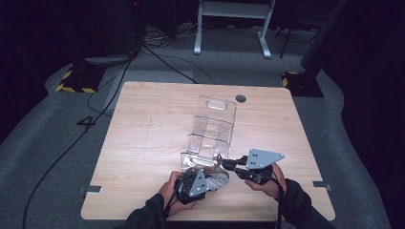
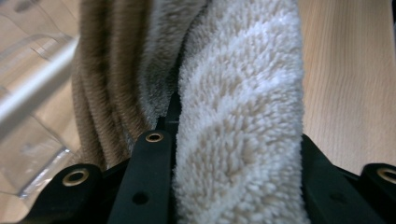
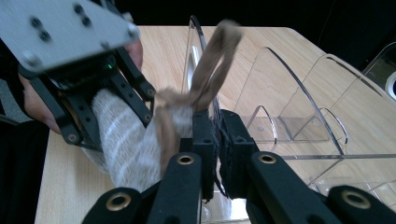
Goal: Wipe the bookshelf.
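You have the fuzzy sock (image 2: 238, 140) clamped in your left hand-held gripper (image 1: 203, 179) and its cuff pinched by your right hand-held gripper (image 3: 215, 135); next, ease it into the clear rack (image 1: 212, 129).

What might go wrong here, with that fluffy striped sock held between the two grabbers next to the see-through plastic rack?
1. The right gripper pinches only the sock's thin brown edge, so a pull may slip it free.
2. The left gripper clamps a thick fold of the sock; pulling the grippers apart could stretch the sock rather than open it.
3. Both grippers work right beside the clear rack, which looks light; a nudge might shove or tip it.
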Tool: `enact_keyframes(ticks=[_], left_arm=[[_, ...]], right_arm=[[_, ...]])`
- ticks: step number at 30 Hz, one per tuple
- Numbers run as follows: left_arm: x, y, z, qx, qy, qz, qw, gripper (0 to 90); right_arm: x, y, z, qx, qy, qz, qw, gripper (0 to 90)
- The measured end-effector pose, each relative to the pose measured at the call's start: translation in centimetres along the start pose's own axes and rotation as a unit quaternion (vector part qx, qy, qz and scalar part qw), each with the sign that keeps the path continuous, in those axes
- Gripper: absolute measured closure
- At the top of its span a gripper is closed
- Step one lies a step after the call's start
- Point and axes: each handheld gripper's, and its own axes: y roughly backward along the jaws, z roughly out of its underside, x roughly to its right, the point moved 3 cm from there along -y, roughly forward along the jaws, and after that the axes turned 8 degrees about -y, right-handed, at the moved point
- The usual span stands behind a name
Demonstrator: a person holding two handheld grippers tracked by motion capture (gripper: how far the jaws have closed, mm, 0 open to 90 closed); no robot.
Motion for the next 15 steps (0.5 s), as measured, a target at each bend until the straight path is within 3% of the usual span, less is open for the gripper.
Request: enact_keyframes(ticks=[3, 8, 10, 15], left_arm=[[-0.4, 0.1, 0.5, -0.012, 0.001, 0.006, 0.9999, 69.8], [-1.2, 1.2, 1.4, -0.032, 0.007, -0.007, 0.9995, 69.7], [-1.8, 2.1, 1.9, -0.036, 0.01, -0.02, 0.9991, 69.6], [-3.2, 4.5, 2.2, -0.02, 0.03, -0.053, 0.998, 69.5]], right_arm=[[0.0, 0.0, 0.0, 0.0, 0.0, 0.0, 1.0, 85.9], [0.0, 0.0, 0.0, 0.0, 0.001, 0.001, 1.0, 86.0], [0.0, 0.0, 0.0, 0.0, 0.0, 0.0, 1.0, 86.1], [0.0, 0.0, 0.0, 0.0, -0.001, 0.0, 1.0, 86.1]])
